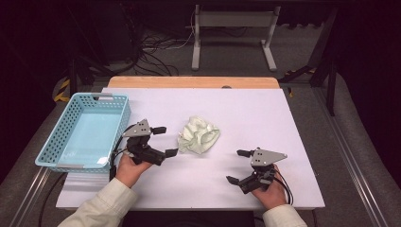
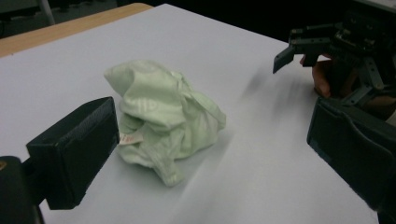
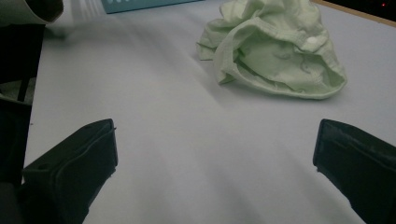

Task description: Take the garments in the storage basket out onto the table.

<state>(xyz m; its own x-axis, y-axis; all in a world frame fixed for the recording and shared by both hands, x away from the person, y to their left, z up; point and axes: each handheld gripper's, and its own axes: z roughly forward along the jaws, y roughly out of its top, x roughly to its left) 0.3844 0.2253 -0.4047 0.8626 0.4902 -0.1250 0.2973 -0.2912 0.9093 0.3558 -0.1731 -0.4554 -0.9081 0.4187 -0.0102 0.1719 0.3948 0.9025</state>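
A crumpled pale green cloth (image 1: pixel 198 135) lies near the middle of the white table top (image 1: pixel 246 109). My left gripper (image 1: pixel 165 141) is open just left of the cloth, its jaws pointing at it with nothing between them. In the left gripper view the cloth (image 2: pixel 163 116) sits close ahead of the wide-spread jaws. My right gripper (image 1: pixel 239 166) is open at the front right, a short way from the cloth, and holds nothing. The right gripper view shows the cloth (image 3: pixel 275 46) further off, above the jaws.
A light blue perforated basket (image 1: pixel 85 130) stands at the table's left edge, next to my left hand. A wooden strip (image 1: pixel 194 82) runs along the table's far edge. Beyond it are cables and a metal stand (image 1: pixel 234 33) on the floor.
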